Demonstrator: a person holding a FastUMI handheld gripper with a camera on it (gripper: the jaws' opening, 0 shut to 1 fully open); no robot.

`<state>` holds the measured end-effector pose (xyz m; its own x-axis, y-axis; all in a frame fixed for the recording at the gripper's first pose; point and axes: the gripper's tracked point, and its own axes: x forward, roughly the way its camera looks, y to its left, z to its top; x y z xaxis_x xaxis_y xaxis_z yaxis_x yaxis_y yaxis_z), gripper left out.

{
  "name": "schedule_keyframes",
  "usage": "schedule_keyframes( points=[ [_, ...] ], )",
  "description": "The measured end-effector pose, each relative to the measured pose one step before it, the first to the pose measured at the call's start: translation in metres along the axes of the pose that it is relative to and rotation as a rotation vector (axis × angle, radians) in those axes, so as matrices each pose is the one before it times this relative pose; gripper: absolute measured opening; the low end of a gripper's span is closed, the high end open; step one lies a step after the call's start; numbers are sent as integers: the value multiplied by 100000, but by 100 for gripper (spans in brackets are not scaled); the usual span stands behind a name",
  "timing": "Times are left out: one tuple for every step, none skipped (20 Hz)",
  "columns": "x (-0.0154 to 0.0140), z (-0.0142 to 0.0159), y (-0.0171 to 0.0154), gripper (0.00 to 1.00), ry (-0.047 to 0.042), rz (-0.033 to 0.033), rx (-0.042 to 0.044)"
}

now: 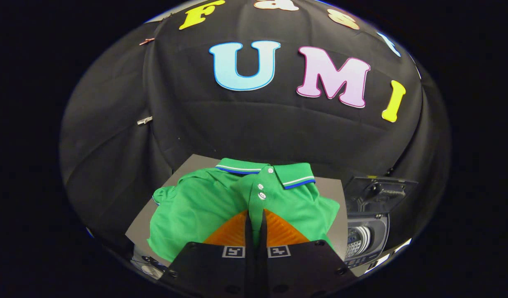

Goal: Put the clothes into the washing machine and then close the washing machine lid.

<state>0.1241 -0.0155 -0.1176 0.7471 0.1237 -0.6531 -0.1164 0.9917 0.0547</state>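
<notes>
Two fingers of the gripper [256,219] stand almost together, pinching a fold of the green shirt [204,207] at its button strip, so the claw is closed on the cloth. The gripper points forward and down over the shirt. The shirt is a soft knit polo with a ribbed collar edged in white and blue stripes and three small white buttons; it lies crumpled on a flat grey board [188,165]. Just beside the board, to the right, sits the washing machine [367,236], its dark lid [380,190] raised upright and the ridged metal drum visible inside.
</notes>
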Motion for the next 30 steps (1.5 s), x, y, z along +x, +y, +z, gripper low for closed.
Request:
schedule_keyframes(
  points=[
    [-49,98,50,5,82,752,595],
    [-234,-62,-63,5,612,1033,1277],
    [-305,80,-304,5,106,425,1491],
    [-45,279,-534,5,-615,134,1104],
    [-288,291,-314,5,-644,1321,1313],
    [-496,275,-293,5,-840,1270,662],
    [-430,338,-699,5,-770,115,-332],
    [-651,293,-485,5,-785,1691,63],
    [-343,163,-353,5,-515,1402,-22],
    [-383,109,-812,5,-641,270,-234],
    [-461,153,-633,5,-498,1133,293],
    [-292,0,-497,5,-340,1955,731],
    [-331,-184,-631,5,620,938,409],
    [-406,-153,-631,5,768,1219,755],
    [-310,52,-347,5,155,2518,1095],
    [-150,48,-405,5,458,1612,231],
    [-347,-15,-849,5,682,184,-141],
    [-290,72,-462,5,414,1145,72],
    [-237,155,-295,5,147,1833,-73],
    [-242,184,-579,5,-33,952,-741],
    [-327,160,-689,5,-119,865,-730],
    [-362,196,-478,5,-493,1019,-484],
    [-188,65,-630,5,-300,586,-517],
    [-287,-165,-1096,5,560,187,-85],
    [-229,-218,-866,5,601,427,884],
    [-238,-52,-729,5,324,854,1315],
    [-273,23,-958,5,61,534,1014],
    [-282,27,-1018,5,126,18,327],
    [-438,63,-1181,5,38,-739,-67],
    [-426,224,-1326,5,-599,-512,-277]
  ],
)
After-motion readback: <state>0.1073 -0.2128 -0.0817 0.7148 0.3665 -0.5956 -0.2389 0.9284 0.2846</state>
